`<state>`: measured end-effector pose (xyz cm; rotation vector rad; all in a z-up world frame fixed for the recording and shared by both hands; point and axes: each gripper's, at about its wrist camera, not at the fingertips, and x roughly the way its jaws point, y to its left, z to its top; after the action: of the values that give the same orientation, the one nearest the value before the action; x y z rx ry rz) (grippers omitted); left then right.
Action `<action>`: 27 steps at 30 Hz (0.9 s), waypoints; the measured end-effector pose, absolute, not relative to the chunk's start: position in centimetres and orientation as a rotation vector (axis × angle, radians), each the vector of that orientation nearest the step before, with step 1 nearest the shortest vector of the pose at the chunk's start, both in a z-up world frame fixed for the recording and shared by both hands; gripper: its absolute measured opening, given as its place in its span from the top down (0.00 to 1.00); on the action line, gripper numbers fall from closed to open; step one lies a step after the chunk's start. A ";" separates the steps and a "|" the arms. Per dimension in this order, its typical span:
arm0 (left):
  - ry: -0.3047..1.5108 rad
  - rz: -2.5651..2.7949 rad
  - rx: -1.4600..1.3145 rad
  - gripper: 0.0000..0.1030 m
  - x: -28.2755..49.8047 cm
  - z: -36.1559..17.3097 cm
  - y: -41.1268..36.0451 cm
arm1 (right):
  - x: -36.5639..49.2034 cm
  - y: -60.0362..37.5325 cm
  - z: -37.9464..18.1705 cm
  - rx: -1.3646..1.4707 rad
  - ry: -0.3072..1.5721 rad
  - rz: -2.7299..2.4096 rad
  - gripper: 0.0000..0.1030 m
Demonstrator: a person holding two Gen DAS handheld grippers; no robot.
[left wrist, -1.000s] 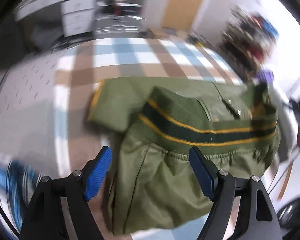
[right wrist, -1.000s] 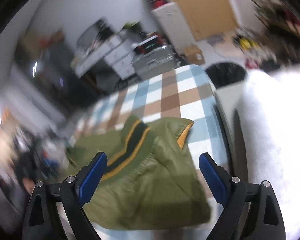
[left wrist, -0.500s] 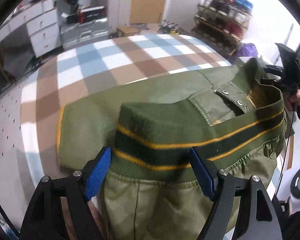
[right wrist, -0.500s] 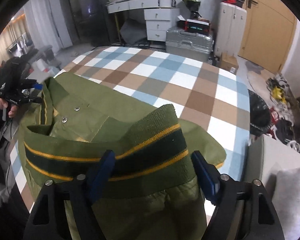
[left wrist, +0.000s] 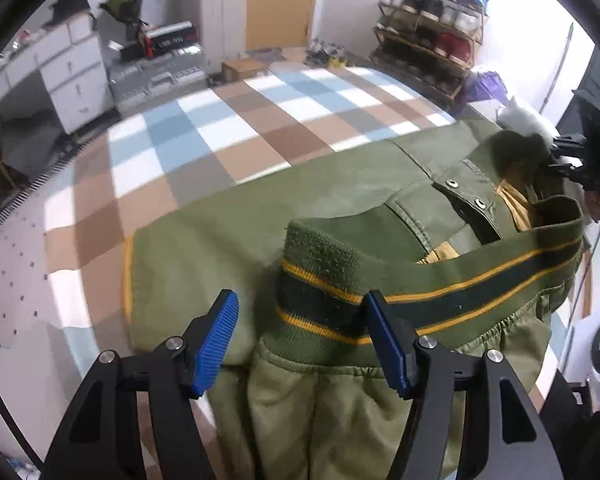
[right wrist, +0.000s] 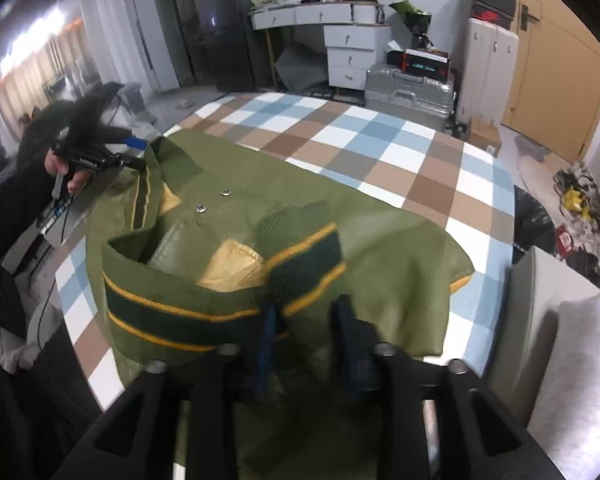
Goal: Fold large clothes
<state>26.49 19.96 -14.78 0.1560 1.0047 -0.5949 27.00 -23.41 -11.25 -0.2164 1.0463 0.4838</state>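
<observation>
An olive green jacket [left wrist: 308, 208] with a ribbed hem band striped dark green and yellow [left wrist: 480, 276] lies partly folded on a checked bed cover [left wrist: 228, 132]. My left gripper [left wrist: 304, 340] is open, its blue pads either side of the left end of the hem band. In the right wrist view the jacket [right wrist: 380, 240] lies ahead and my right gripper [right wrist: 304, 332] has its pads closed in on the right end of the hem band [right wrist: 304, 256].
The checked cover [right wrist: 380, 148] runs to the bed's far edge. White drawers [right wrist: 348, 56], a silver suitcase [right wrist: 404, 92] and a door [right wrist: 556, 80] stand beyond. A shoe rack [left wrist: 428, 28] is at the right. A grey pillow [right wrist: 572, 380] is by my right gripper.
Both grippers came down close to the jacket's hem band. My right gripper went from wide open to closed on the band's right end. The left stayed open.
</observation>
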 end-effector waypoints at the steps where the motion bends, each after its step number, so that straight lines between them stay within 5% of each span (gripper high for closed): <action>1: 1.024 -0.619 0.145 0.41 26.8 -15.1 19.7 | 27.5 -23.0 -11.6 -0.229 1.052 0.488 0.53; 3: 1.065 -0.698 0.139 0.39 27.1 -15.8 18.7 | 28.3 -22.4 -12.2 -0.263 1.059 0.485 0.33; 7: 1.064 -0.699 0.235 0.33 27.2 -17.0 17.1 | 29.9 -21.4 -13.9 -0.323 1.078 0.477 0.26; 9: 1.052 -0.698 0.219 0.38 27.0 -16.8 17.2 | 30.6 -21.4 -14.5 -0.315 1.093 0.455 0.38; 11: 1.032 -0.667 0.245 0.70 26.2 -16.4 17.2 | 30.4 -21.7 -14.4 -0.300 1.090 0.439 0.66; 12: 1.022 -0.641 0.262 0.75 25.7 -16.0 17.2 | 30.0 -21.8 -14.2 -0.310 1.082 0.429 0.78; 14: 0.997 -0.612 0.272 0.91 24.4 -15.1 17.4 | 28.9 -22.1 -13.2 -0.320 1.052 0.424 0.84; 22: 0.907 -0.374 0.161 0.94 22.3 -9.6 20.6 | 26.6 -26.8 -6.6 -0.049 0.874 0.271 0.90; 27: 0.924 -0.272 -0.018 0.97 27.0 -8.7 24.0 | 32.1 -31.1 -8.1 0.134 0.928 0.150 0.91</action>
<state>27.05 24.01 -8.66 -0.0180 0.9236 -0.2723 32.05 -31.07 -8.14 0.1340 0.9282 0.1503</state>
